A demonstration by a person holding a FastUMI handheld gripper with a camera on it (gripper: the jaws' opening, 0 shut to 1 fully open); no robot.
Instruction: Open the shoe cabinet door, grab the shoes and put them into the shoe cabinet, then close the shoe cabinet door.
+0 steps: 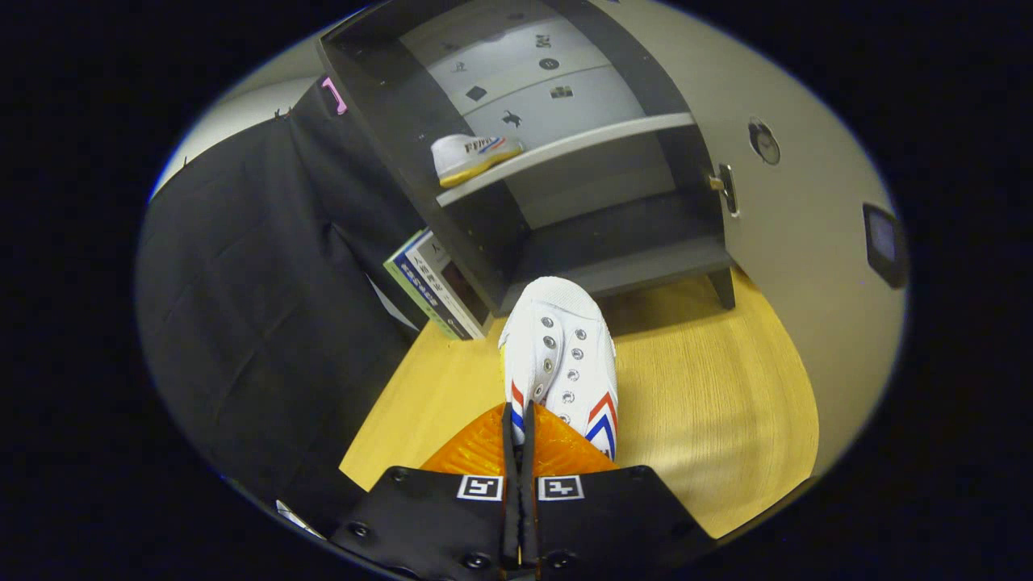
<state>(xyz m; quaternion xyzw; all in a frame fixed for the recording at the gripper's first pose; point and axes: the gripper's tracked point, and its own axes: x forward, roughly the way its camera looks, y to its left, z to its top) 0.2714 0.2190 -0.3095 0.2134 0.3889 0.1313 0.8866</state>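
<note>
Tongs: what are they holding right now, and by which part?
The tongs are shut on the white shoe, pinching the side wall at its heel opening.

Riding on the gripper point(520, 424), the fisheye camera looks forward along its two closed fingers and down onto a wooden floor point(710, 403); a white shoe point(565, 355) sits close in front; the open cabinet point(565, 202) stands near beyond, tilted in view; black cloth point(258, 307) flanks it.
</note>
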